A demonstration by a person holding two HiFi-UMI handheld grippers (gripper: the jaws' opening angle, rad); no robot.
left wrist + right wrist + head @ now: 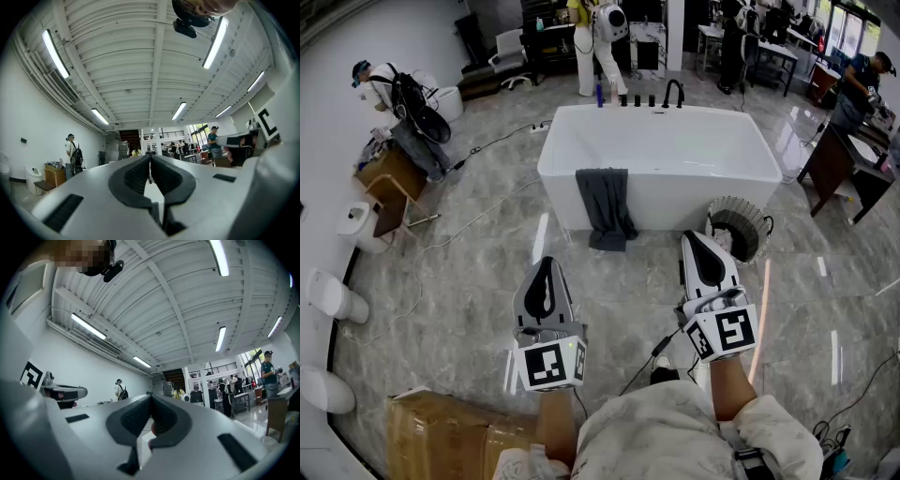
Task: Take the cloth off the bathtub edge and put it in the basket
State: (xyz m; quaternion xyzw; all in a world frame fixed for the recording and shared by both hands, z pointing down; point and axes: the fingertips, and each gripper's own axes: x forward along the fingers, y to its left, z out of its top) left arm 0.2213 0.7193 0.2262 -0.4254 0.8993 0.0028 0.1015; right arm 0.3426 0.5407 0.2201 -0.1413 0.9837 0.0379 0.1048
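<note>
A dark grey cloth (604,201) hangs over the near edge of the white bathtub (675,150), and its lower end lies on the floor. A round basket (739,228) with a dark lining stands on the floor just right of the cloth, against the tub. Both grippers are held level, short of the tub and apart from the cloth. My left gripper (547,262) is shut and empty, its pads (140,174) meeting. My right gripper (693,238) is near the basket, also shut and empty, with its pads (161,417) touching.
A cardboard box (455,433) sits at the lower left. Toilets (336,296) line the left wall beside a wooden stool (391,186). Cables (478,217) run over the marble floor. A person (405,111) bends at the left, and others stand behind the tub. A desk (844,159) is at the right.
</note>
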